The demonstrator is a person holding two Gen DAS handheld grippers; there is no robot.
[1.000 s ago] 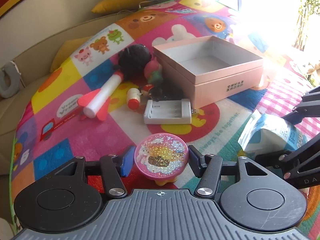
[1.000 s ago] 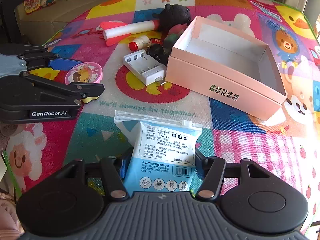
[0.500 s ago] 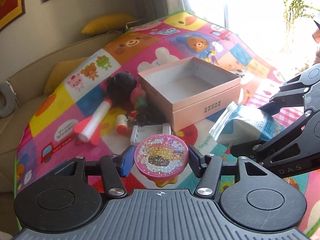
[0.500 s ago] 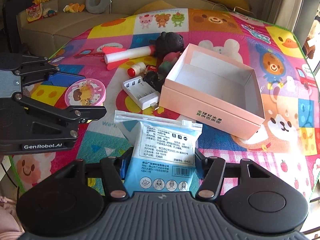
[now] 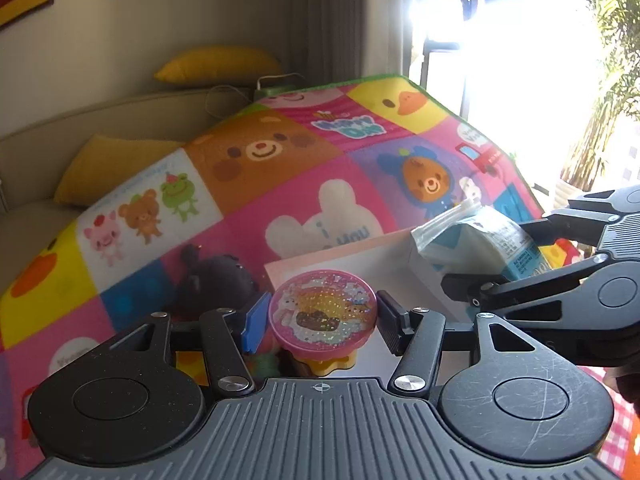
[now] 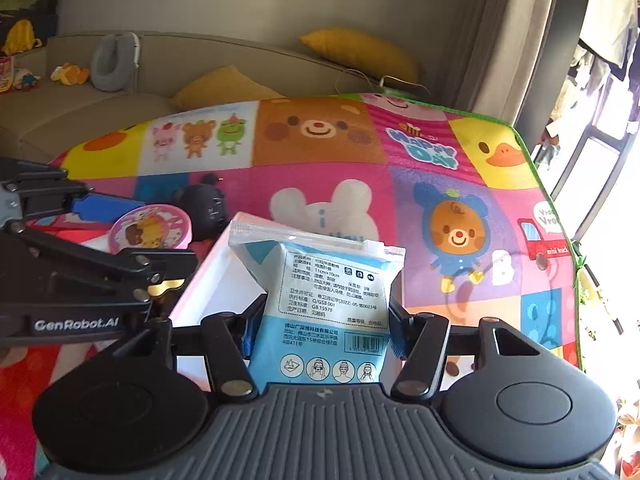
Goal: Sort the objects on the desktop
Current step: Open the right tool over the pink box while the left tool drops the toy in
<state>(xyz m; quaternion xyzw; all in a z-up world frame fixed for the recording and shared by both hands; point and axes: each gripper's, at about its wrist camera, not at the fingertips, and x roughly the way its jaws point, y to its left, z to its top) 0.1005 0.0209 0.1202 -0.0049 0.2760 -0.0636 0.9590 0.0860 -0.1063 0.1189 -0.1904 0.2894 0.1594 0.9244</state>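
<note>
A cartoon-animal mat is spread across both views, and a beige sofa with yellow cushions is seen behind it at 12 o'clock. A pink box with a white inside is seen low in both wrist views, its near-left corner at about 7 o'clock of the packet in the right view. A black plush is seen on the mat at 9 o'clock of the box.

The right gripper is closed on a blue-and-white packet, which is held upright by its lower half over the box; in the left view it is seen at 2 o'clock. The left gripper is closed on a pink round toy with a glittery lid, gripped at both sides and held over the box's left edge, at 9 o'clock of the packet. A yellow base is seen under the toy.
</note>
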